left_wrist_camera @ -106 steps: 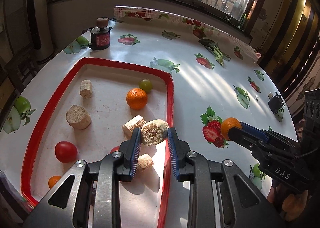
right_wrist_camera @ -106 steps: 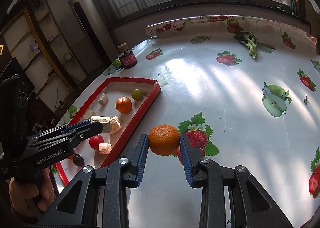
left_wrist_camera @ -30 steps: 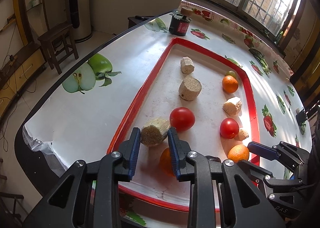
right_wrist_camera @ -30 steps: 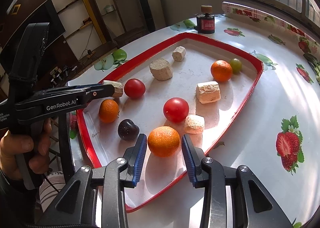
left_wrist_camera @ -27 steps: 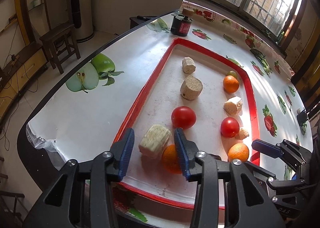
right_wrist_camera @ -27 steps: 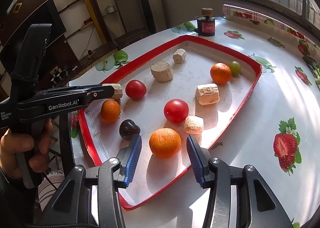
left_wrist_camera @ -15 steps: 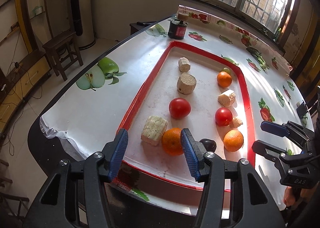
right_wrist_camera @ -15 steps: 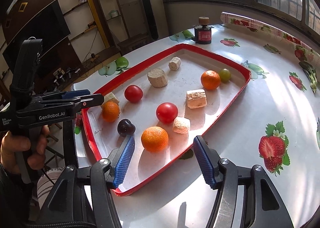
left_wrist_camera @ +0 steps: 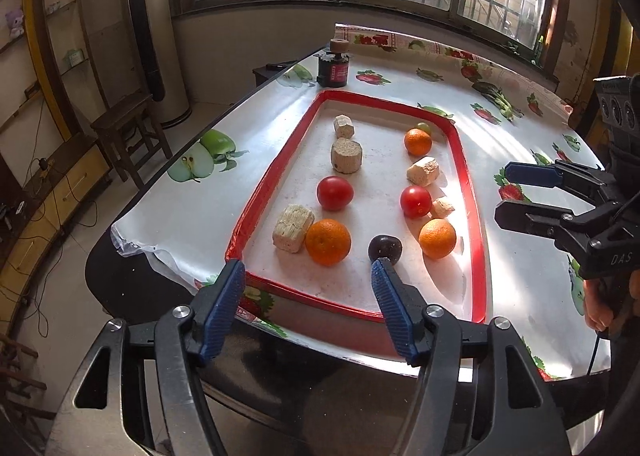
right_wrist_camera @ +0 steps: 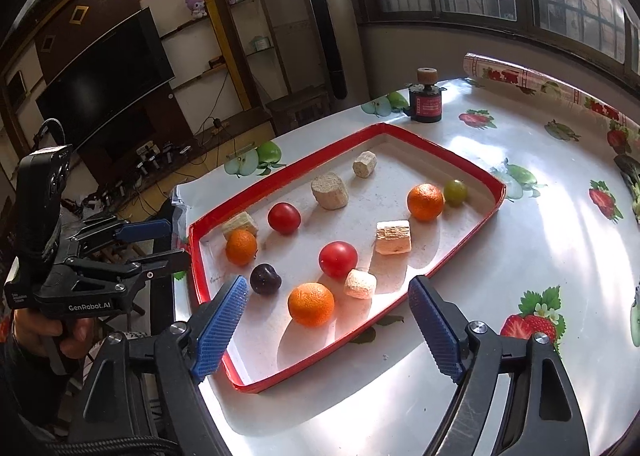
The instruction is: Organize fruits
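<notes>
Fruit is lying spread across the red-rimmed tray (left_wrist_camera: 474, 192) along with several pale, crumbly-looking blocks, and both tools are hovering off its near end with nothing between their fingers. The left gripper (left_wrist_camera: 306, 298) is standing with its jaws spread wide just short of the tray's near rim; the right gripper (right_wrist_camera: 326, 320) is likewise gaping over the tray's near corner, empty.

Taking the tray as landmark: an orange (left_wrist_camera: 328, 242) is sitting close to the near rim, touching a pale block (left_wrist_camera: 293, 227) on the side of the tray's left rim. A dark plum (left_wrist_camera: 385, 248) is resting beside it toward the middle, and a second orange (left_wrist_camera: 437, 238) is lying nearer the right rim. Two tomatoes (left_wrist_camera: 335, 193) are sitting mid-tray, a third orange (left_wrist_camera: 417, 141) and a green grape (right_wrist_camera: 455, 192) at the far end.

Oranges are looking firm and fairly light, their pebbled skin likely giving the ribbed pads good purchase; gripping across the widest middle should be keeping them from squirting out. Tomatoes and the plum are appearing smooth, glossy and softer, so they are probably calling for a gentle squeeze at the equator, since they could slip or bruise. That grape is seeming the most delicate and smallest target. Round fruit may be rolling on the flat tray floor when nudged.
</notes>
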A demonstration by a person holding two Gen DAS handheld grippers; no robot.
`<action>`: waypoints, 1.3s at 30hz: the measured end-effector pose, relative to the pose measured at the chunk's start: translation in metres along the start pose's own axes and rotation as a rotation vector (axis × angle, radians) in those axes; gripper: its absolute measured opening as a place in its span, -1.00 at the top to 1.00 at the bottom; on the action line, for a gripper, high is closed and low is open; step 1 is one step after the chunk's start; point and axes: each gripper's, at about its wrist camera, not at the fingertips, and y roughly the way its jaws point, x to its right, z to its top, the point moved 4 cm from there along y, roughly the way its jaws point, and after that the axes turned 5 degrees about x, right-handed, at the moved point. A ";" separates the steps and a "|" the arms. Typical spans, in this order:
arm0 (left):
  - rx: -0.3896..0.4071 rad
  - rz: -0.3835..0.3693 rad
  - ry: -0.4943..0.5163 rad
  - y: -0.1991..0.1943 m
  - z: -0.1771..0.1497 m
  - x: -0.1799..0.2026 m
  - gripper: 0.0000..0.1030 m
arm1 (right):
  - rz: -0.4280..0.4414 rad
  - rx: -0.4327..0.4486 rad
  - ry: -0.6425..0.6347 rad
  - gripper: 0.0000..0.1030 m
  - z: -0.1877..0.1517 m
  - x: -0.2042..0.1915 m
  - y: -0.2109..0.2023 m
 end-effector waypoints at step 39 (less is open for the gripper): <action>0.134 0.132 0.045 -0.059 -0.009 0.003 -0.61 | 0.079 -0.046 -0.439 -0.85 -0.011 -0.063 -0.016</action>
